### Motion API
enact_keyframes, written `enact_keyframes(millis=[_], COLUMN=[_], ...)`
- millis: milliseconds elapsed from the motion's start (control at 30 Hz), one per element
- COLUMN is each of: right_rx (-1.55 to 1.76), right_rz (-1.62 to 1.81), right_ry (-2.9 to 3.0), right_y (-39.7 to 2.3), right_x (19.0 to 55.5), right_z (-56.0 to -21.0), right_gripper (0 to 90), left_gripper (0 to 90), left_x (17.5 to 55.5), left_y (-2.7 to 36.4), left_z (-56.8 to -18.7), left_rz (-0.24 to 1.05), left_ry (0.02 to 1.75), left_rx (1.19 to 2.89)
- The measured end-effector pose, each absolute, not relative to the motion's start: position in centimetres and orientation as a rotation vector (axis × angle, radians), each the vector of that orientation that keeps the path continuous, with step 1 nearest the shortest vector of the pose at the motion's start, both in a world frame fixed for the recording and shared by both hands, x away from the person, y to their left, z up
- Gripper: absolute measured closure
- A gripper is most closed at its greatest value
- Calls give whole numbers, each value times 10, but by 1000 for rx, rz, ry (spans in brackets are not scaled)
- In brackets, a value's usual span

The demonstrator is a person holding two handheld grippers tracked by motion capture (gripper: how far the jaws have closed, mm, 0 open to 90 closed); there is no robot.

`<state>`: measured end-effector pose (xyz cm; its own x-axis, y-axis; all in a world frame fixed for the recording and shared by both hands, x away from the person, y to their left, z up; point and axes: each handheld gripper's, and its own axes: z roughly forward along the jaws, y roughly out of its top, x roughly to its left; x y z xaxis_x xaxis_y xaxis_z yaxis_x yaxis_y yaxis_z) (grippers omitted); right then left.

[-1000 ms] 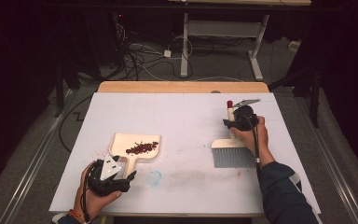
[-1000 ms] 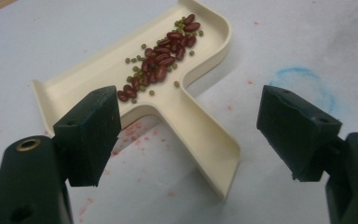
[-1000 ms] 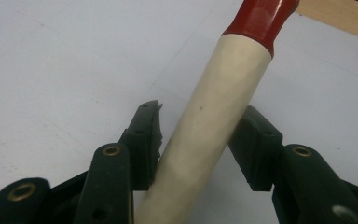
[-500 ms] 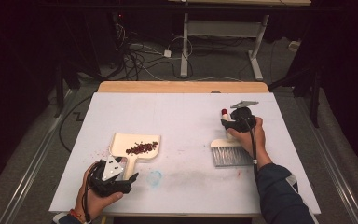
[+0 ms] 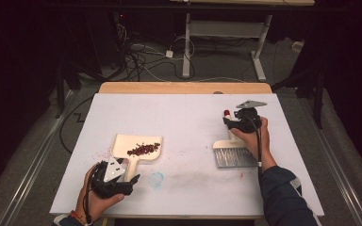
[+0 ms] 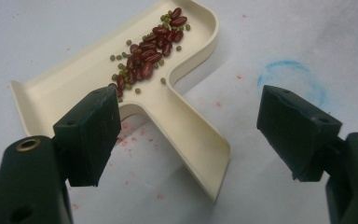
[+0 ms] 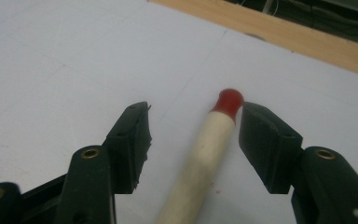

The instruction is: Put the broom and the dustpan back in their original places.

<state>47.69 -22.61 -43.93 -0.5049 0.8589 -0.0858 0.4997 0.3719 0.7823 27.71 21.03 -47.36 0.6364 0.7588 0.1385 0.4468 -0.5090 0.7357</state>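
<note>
Sweep looked finished: beans [image 5: 143,149] sat piled in the dustpan [image 5: 136,146] at table [image 5: 179,117] left-front; step in hand read as putting the tools down. Right gripper [image 5: 231,123] had just been opening, its jaws spread either side of the brush [image 5: 233,153] handle; in the right gripper view the handle [image 7: 200,158] lay between the jaws with a gap on the left side, the right jaw very near the red tip [image 7: 229,100], so released, not clamped. Left gripper [image 6: 186,126] was open too, jaws wide and apart from the dustpan handle [image 6: 191,140], which lay between them on the table.

Brush lay flat at table right, just in front of the right hand; long axis ran near-to-far, bristles [image 5: 235,158] toward the person, red tip pointing away toward the far edge. Dustpan axis ran roughly the same way, handle toward the person, mouth pointing away.

Next move, my guess: lift the right gripper straight up clear of the handle without nudging it; left likewise backs off without knocking the pan and spilling beans.
</note>
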Motion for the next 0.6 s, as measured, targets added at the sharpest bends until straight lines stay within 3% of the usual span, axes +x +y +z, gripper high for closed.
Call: enact_keyframes(millis=[600], right_rx=[1091], right_rz=[1113], right_ry=[2098], right_y=[-225], right_x=[455], right_z=[-413], right_gripper=[343], left_gripper=[217], left_x=[279], left_y=[207], left_z=[-475], left_rz=[583], left_ry=[924], left_rx=[2199])
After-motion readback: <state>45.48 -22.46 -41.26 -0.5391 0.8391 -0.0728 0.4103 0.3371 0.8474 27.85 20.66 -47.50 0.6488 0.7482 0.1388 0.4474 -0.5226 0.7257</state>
